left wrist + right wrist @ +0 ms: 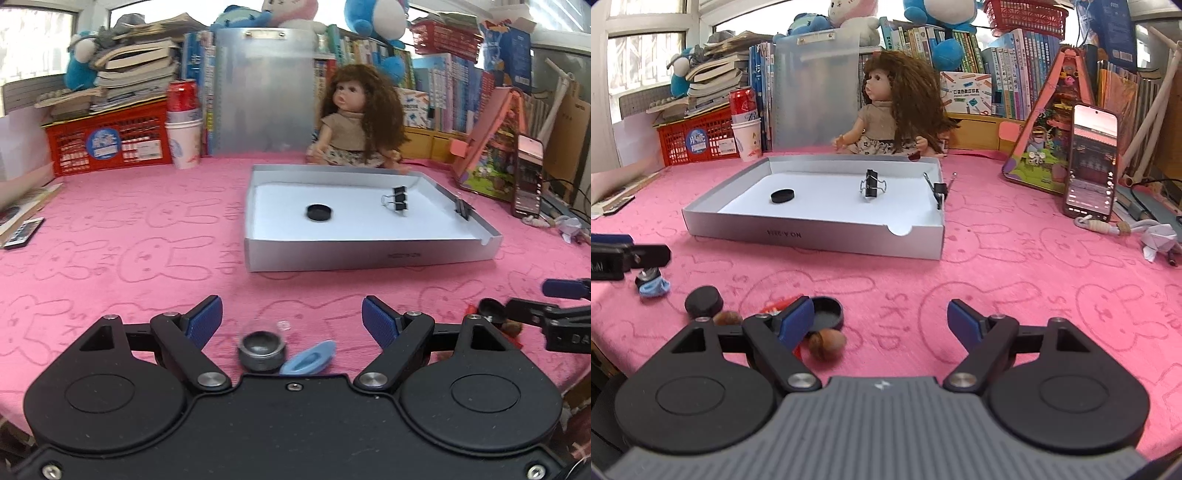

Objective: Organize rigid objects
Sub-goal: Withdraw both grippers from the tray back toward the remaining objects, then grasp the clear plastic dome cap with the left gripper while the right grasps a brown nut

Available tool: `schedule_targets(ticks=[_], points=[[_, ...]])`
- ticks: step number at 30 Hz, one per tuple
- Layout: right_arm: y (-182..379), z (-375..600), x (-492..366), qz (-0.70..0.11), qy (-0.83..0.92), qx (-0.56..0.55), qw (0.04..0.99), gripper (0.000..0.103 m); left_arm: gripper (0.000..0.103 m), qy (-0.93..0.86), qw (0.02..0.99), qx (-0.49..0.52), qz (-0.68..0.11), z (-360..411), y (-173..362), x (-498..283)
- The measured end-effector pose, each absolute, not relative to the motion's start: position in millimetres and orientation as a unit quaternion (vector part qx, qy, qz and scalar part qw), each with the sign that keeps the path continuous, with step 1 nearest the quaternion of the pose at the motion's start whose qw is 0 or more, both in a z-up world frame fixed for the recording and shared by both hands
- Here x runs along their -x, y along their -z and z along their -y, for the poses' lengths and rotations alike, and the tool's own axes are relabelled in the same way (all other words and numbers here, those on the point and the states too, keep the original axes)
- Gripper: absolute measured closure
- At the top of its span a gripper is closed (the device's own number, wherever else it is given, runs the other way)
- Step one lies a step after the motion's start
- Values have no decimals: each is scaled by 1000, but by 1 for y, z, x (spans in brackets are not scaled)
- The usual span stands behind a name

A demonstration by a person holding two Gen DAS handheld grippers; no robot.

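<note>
Left wrist view: the left gripper (291,321) hovers with jaws spread and empty over the pink table (129,229) — a small grey cap (261,350) and a blue clip (308,358) lie between them. Beyond sits the grey tray (369,254), holding a black disc (319,212) and a binder clip (399,199).

Right wrist view: the right gripper (881,321) also has its jaws wide, gripping nothing — a black lid (827,314) and a brown nut (826,344) lie by its left finger (another black disc (703,301) lies just left).

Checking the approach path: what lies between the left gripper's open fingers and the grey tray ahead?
Only bare pink cloth, in the left wrist view. The left gripper stands open over a small grey cap and blue piece; the grey tray lies beyond.
</note>
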State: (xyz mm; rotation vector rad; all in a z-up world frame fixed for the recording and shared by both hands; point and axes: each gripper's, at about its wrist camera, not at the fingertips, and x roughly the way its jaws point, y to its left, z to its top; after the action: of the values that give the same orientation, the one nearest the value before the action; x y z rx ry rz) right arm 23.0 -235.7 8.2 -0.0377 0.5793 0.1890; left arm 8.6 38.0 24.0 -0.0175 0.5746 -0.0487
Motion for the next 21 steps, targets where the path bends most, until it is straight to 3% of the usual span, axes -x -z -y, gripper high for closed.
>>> schedule_targets(ticks=[21], points=[[-2,228,-6,-272,-108,49,955,16,46,-3,954,36,-299,-51,-10,-11]])
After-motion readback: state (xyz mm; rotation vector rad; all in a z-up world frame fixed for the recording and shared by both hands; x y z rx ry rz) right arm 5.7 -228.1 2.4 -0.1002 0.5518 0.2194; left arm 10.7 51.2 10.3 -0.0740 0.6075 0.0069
